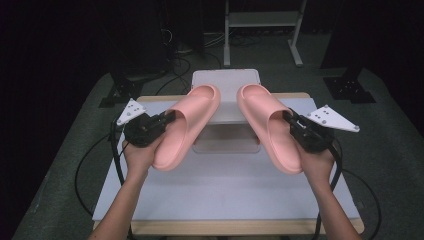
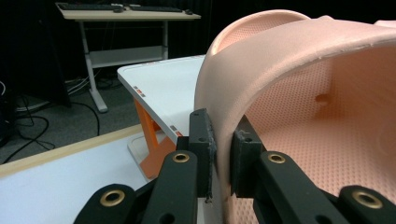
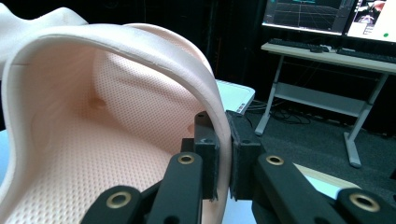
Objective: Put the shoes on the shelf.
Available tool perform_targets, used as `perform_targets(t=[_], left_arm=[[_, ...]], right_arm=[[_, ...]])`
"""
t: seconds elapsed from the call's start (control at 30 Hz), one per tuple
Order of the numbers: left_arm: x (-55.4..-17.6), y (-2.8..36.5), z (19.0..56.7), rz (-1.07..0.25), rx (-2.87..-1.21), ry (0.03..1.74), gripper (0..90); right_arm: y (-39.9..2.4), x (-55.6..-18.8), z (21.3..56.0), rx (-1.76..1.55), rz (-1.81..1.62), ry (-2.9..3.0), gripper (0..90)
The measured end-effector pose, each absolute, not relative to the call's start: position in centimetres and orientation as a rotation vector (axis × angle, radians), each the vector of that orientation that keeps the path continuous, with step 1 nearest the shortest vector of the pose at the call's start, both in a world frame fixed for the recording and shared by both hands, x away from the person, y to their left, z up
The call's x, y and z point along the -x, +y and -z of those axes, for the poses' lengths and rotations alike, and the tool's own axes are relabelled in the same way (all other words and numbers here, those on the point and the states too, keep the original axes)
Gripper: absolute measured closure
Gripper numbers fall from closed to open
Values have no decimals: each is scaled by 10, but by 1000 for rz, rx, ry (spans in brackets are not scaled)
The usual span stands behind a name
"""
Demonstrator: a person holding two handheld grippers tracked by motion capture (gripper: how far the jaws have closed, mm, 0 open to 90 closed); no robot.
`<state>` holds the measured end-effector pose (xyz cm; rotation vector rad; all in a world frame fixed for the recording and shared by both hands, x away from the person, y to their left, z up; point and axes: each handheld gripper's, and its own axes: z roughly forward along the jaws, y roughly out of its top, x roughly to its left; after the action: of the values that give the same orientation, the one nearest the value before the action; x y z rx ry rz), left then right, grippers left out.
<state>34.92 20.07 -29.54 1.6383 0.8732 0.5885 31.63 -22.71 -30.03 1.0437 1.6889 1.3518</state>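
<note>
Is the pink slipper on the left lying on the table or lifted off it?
Lifted. The left gripper pinches the left pink slipper by its strap, its jaws closed on the strap's edge, toe tilted upward above the table.

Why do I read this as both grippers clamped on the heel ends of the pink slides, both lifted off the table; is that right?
Not the heel ends. Each gripper pinches the strap over the foot opening: the left gripper on the left slide, the right gripper on the right slide. Both gripper views show the strap wall between the fingers. The rest holds: both slides are held above the table.
</note>
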Motion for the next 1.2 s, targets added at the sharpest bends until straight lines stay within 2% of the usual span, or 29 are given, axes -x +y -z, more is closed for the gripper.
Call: perform_targets(t=[1.2], left_arm=[[-404, 186, 290, -570, -1636, 945, 817]], right_arm=[[-217, -379, 290, -1114, -1311, 1697, 837]])
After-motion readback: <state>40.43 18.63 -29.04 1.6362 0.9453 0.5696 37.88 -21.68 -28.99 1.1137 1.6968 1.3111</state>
